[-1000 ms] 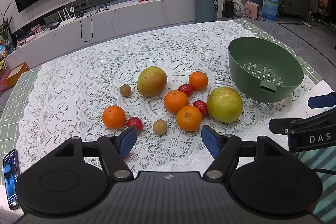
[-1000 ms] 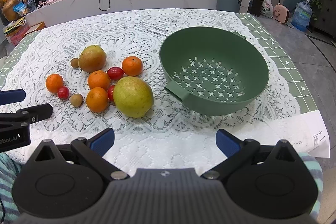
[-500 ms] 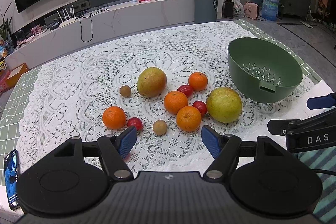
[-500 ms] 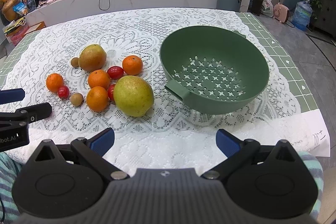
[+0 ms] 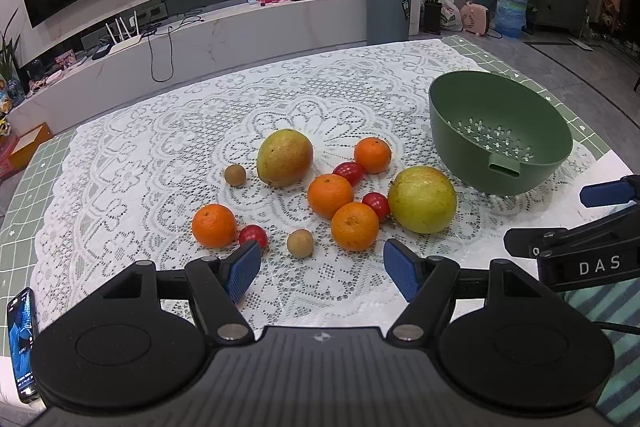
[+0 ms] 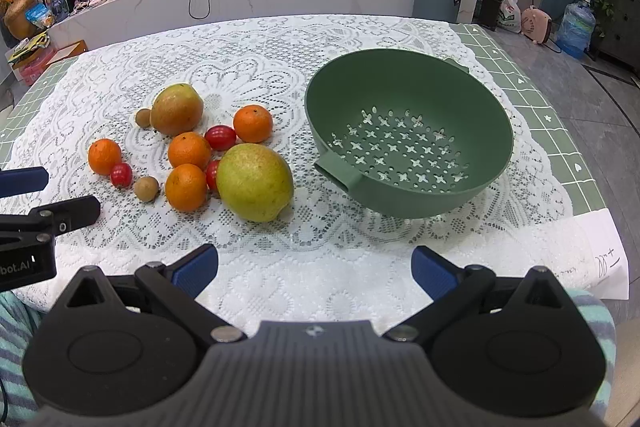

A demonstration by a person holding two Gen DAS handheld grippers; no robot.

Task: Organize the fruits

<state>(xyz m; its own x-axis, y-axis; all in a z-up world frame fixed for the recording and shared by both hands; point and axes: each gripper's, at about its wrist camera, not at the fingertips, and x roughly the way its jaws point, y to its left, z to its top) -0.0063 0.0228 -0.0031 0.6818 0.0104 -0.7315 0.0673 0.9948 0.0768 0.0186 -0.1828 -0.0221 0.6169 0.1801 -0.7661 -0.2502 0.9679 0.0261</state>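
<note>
Fruit lies loose on the lace tablecloth: a green-yellow mango [image 5: 422, 199] [image 6: 255, 182], a reddish mango [image 5: 284, 157] [image 6: 177, 109], several oranges such as one [image 5: 355, 226] [image 6: 186, 187], red cherry tomatoes [image 5: 253, 235] and small brown longans [image 5: 300, 243]. To their right stands an empty green colander bowl [image 5: 557, 143] [image 6: 496, 123]. My left gripper [image 5: 320, 269] hovers open at the near edge, just short of the fruit. My right gripper [image 6: 314, 273] is open too, in front of the bowl and the green mango, nothing between its fingers.
A phone [image 5: 22, 331] lies at the near left table edge. A white paper sheet [image 6: 600, 259] sits at the near right corner. Beyond the table are a long white TV bench [image 5: 200, 39], a grey bin [image 5: 388, 13] and plants.
</note>
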